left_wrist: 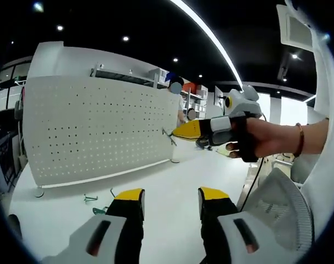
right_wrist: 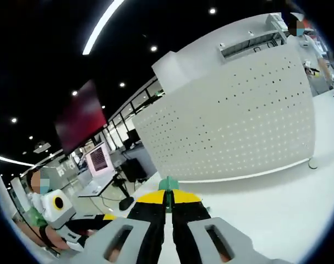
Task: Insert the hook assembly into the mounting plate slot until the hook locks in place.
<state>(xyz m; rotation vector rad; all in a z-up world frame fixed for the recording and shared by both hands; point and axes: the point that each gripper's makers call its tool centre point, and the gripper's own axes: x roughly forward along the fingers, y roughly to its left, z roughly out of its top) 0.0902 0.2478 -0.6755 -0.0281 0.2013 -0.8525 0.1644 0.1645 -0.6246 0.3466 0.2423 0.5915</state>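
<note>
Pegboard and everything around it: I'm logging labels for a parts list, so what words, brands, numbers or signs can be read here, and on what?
None can be read.
Pegboard: only rows of holes, no print.
Right gripper, shut on a green hook: no marking to be seen.
Left gripper, open: plain yellow and black jaws.
Red panel in the background: too blurred to tell any text.

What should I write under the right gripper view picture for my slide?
Right claw shut on a green hook, facing the white pegboard.
</note>
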